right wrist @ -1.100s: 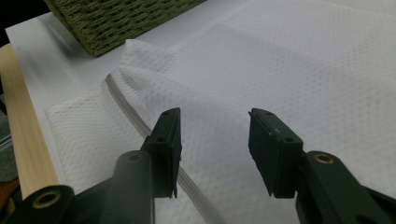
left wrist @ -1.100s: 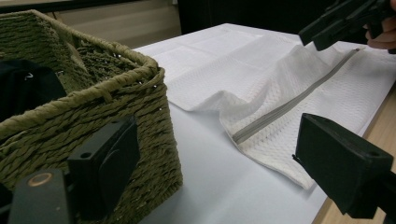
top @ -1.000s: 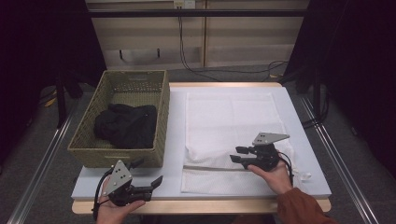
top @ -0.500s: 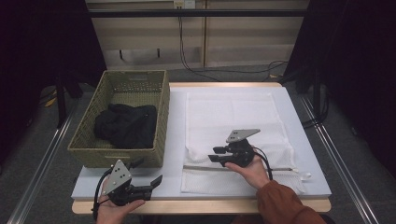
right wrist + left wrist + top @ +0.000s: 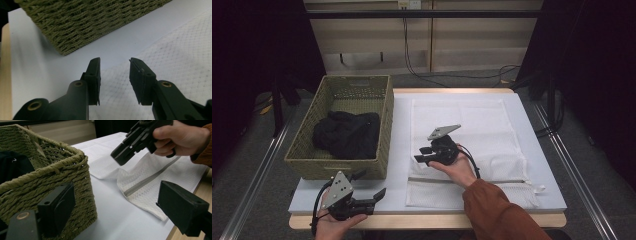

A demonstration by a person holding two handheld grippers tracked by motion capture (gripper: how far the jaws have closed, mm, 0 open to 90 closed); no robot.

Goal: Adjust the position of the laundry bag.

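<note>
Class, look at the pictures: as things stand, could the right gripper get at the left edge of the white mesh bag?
Probably yes. The right gripper hangs open just above the white mesh bag near its left edge, nothing between them; the basket stands apart, to the side.

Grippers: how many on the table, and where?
2. The left gripper sits at the near left corner in front of the basket, jaws open. The right gripper hangs over the left edge of the white mesh bag, jaws apart, nothing between them.
</note>
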